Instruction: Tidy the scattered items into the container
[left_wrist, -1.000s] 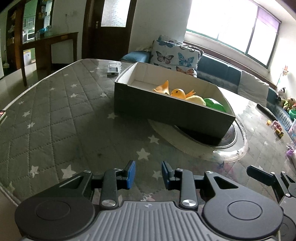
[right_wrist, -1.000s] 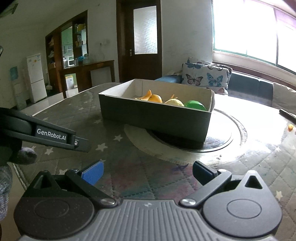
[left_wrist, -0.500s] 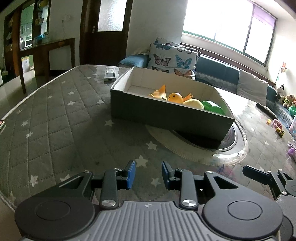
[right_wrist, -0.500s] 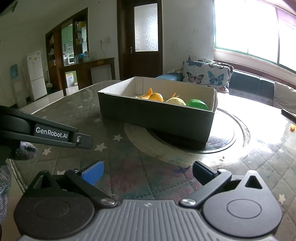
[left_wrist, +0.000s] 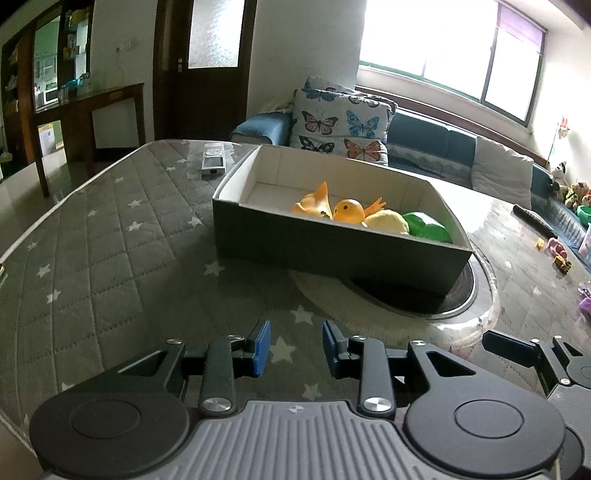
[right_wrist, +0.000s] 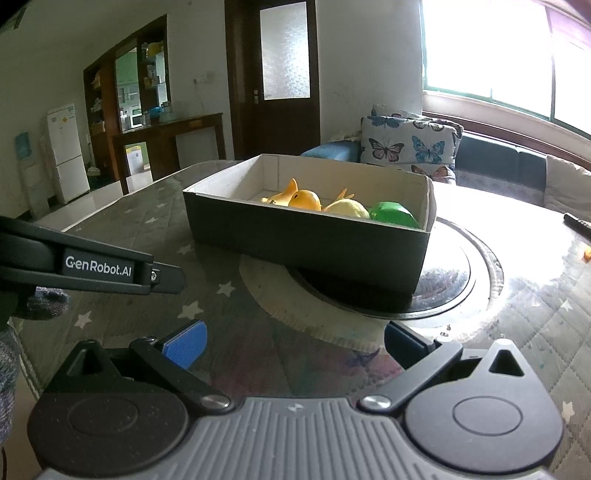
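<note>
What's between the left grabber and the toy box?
Nothing: in the left wrist view, only bare starry table cover lies between the left gripper and the box.

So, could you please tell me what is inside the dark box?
The dark box holds orange toys, a yellow one and a green one. The near wall hides their lower parts.

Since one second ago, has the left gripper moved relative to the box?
Yes. In the left wrist view, the left gripper has backed slightly away and lowered: the box sits a little higher and smaller against the table.
</note>
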